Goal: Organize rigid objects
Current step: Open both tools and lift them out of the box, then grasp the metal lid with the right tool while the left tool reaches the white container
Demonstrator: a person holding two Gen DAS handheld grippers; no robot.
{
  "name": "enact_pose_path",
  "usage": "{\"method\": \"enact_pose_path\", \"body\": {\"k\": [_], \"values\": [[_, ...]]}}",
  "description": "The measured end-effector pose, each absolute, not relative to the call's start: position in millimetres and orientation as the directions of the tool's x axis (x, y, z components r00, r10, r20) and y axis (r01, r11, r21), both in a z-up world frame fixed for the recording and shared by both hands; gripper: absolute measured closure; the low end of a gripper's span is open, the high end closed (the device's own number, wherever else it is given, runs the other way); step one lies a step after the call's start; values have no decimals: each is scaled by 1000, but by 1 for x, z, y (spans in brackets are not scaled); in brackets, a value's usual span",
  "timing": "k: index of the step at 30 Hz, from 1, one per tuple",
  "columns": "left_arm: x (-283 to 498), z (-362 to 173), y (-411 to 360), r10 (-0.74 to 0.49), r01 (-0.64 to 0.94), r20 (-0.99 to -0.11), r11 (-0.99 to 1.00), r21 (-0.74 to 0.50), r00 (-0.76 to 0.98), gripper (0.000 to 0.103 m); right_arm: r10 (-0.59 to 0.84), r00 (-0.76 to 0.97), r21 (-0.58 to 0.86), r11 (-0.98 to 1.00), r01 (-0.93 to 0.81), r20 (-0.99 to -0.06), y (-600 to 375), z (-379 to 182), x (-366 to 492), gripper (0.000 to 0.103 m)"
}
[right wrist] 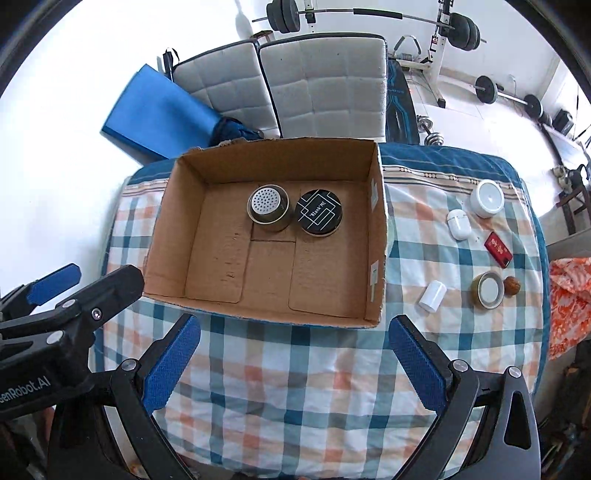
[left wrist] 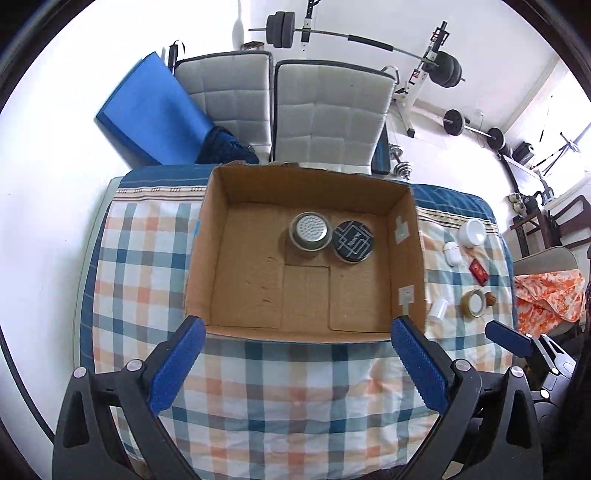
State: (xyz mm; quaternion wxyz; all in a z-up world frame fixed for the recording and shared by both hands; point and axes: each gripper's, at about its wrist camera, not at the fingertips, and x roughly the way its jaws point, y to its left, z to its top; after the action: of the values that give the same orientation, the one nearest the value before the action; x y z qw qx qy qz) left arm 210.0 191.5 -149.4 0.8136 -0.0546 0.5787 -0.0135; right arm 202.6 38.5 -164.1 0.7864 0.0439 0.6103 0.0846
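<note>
we see the left gripper [left wrist: 297, 328] nearest, fingers spread wide, nothing between them, hanging over the checked cloth [left wrist: 295, 387] just short of the box's near wall. the right gripper [right wrist: 293, 328] is the same: spread wide, holding nothing, over the cloth in front of the box's near right corner. in the right wrist view the left gripper shows at lower left, beside the box's left near corner.

next out is the box [right wrist: 258, 312], open-topped cardboard, sitting on the cloth. its floor is mostly bare. toward the far wall two round things sit side by side, touching or nearly so: a metal tin [right wrist: 267, 206] with a perforated top on the left and a black tin [right wrist: 319, 218] with white line print on the right. same pair in the left wrist view, metal tin [left wrist: 309, 234] and black tin [left wrist: 354, 242].

right of the box, on the cloth, loose items lie well apart from both grippers. nearest is a white cylinder [right wrist: 432, 295] on its side, close to the box's right wall. beside it to the right a tape roll [right wrist: 488, 290], with a small brown nut-like thing [right wrist: 512, 285] touching or just beside it. farther back a red pack [right wrist: 498, 249], then a white earbud case [right wrist: 458, 223], then a white jar [right wrist: 487, 198] farthest.

beyond the table we see two grey chairs [right wrist: 295, 85], a blue mat [right wrist: 162, 110] and a barbell rack [right wrist: 373, 16].
</note>
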Motion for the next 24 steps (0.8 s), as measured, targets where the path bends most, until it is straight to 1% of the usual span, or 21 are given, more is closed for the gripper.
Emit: {"method": "enact_pose_path", "body": {"k": [6, 11, 16, 20, 24], "values": [[213, -141, 141, -119, 12, -931, 992, -122, 345, 0, 177, 262, 182, 983, -4, -949, -24, -153, 201, 0], [233, -158, 71, -167, 80, -931, 986, -149, 325, 0, 98, 254, 126, 987, 99, -962, -98, -164, 207, 0], [260, -203, 1, -150, 123, -954, 985, -122, 258, 0, 7, 192, 54, 969, 241, -981, -188, -210, 217, 0], [283, -253, -45, -97, 140, -976, 988, -70, 197, 0, 39, 131, 78, 947, 311, -991, -240, -263, 234, 0], [305, -298, -72, -42, 131, -989, 991, -23, 142, 0, 82, 56, 97, 926, 364, -995, -263, -323, 253, 0]]}}
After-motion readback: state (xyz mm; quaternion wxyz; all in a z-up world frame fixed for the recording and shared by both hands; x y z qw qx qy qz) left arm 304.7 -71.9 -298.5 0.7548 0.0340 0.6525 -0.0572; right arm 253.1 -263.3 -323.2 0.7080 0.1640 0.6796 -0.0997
